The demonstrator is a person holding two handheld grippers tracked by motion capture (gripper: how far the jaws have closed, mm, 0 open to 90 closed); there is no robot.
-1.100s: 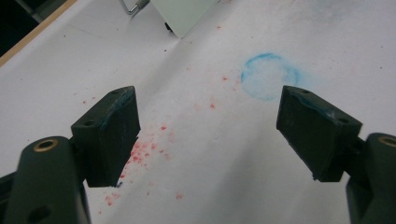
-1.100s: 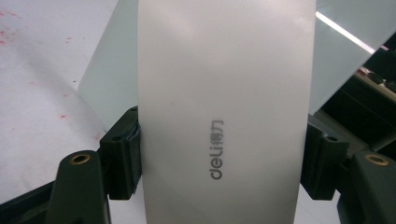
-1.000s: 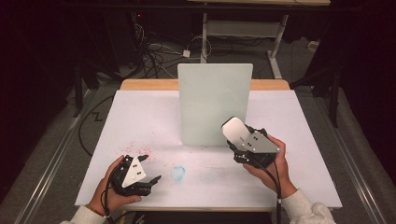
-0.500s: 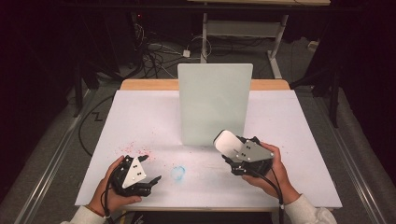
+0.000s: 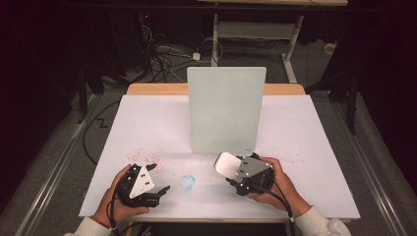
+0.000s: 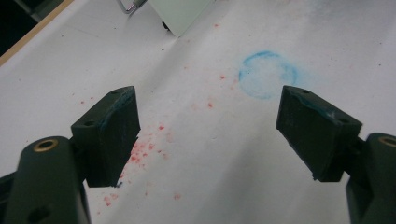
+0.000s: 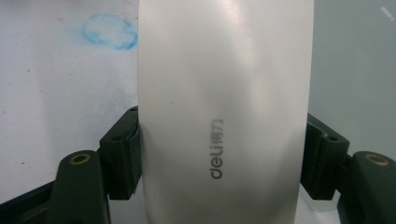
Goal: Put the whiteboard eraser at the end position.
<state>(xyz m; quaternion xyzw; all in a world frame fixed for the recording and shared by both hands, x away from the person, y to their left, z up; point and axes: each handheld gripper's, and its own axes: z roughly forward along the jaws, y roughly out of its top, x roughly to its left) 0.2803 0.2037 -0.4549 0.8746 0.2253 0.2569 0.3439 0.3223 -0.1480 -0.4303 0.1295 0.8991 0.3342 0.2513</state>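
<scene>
While the left tongs (image 6: 205,135) gape empty, the right tongs (image 7: 219,154) clamp the white eraser (image 7: 224,107).

One eraser (image 5: 225,163), one board (image 5: 225,110), two tools: left (image 5: 158,178), right (image 5: 227,171).

Upright pale green rectangular board (image 5: 226,110) at the middle of the white paper-covered table (image 5: 147,123), nearer the far edge than the near one. Blue smudged chalk ring (image 5: 187,182) on the paper close to the near edge, about midway along it. Scattered red speckles (image 5: 142,156) left of that ring, toward the near left corner. Bare wooden strip (image 5: 157,89) along the far edge. Tangled black cables (image 5: 162,54) on the grey floor beyond the far edge.
</scene>
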